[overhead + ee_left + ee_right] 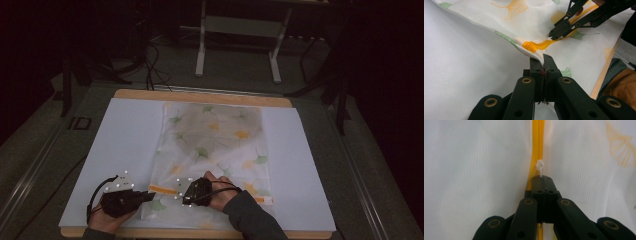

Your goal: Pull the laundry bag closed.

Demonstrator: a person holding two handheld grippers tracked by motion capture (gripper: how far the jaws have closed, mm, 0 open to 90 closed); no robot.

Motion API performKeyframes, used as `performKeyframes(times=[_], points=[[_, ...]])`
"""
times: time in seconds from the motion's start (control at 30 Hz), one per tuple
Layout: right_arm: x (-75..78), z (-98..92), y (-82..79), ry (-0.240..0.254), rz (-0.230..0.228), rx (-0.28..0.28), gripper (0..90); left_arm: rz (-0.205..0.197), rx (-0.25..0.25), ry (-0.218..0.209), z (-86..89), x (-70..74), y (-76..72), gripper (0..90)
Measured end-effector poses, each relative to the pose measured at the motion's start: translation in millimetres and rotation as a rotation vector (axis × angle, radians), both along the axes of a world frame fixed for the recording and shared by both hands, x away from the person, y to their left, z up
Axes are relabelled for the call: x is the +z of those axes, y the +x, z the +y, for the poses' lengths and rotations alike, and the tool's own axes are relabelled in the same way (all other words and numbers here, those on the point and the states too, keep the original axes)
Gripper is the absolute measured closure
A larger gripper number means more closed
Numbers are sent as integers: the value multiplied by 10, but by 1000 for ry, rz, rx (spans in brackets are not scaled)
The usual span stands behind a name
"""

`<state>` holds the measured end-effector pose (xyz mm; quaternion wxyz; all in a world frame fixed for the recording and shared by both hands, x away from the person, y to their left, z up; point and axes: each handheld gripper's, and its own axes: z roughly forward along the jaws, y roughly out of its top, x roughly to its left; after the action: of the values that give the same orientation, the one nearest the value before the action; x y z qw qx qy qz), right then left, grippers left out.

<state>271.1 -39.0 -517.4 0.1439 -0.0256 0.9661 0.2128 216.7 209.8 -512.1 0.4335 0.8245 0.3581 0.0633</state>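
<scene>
Step in hand, as judged: zipping or unzipping a mesh laundry bag [212, 150] along its yellow zipper [162, 190]; which direction cannot be told.

Left side: the left gripper [148, 196] is seen at the bag's near-left corner. In the left gripper view its fingers [535, 65] are pressed together on a pinch of mesh just beside the zipper's end [530, 46], and the corner is lifted slightly off the white sheet [125, 140] covering the desk [200, 96].

Right of it: the right gripper [187, 198] is set over the zipper, near the left one. In the right gripper view its fingers [537, 184] are closed on the small white zipper pull [539, 167], with the yellow tape running straight ahead.

Next move, as judged: the corner is to be held firm as an anchor while the pull is drawn along the tape, in line with it, so the mesh is not bunched or snagged.

Bag appearance: thin, semi-transparent white mesh printed with green and yellow ginkgo leaves, laid flat and lengthwise at the desk's centre, the zipper across its near end. Soft, floppy handling is expected.
</scene>
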Motion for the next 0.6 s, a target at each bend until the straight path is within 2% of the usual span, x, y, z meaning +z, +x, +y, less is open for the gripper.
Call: performKeyframes(times=[0.17, 0.47, 0.6], points=[[11, -119, 6, -27, -17, -13, 900, 4, 1, -6, 14, 0, 0, 885], [35, -405, 10, -104, -61, -48, 900, 7, 12, -16, 39, 3, -2, 885], [45, -545, 25, -126, -51, -66, 900, 7, 15, -19, 42, 0, 0, 885]])
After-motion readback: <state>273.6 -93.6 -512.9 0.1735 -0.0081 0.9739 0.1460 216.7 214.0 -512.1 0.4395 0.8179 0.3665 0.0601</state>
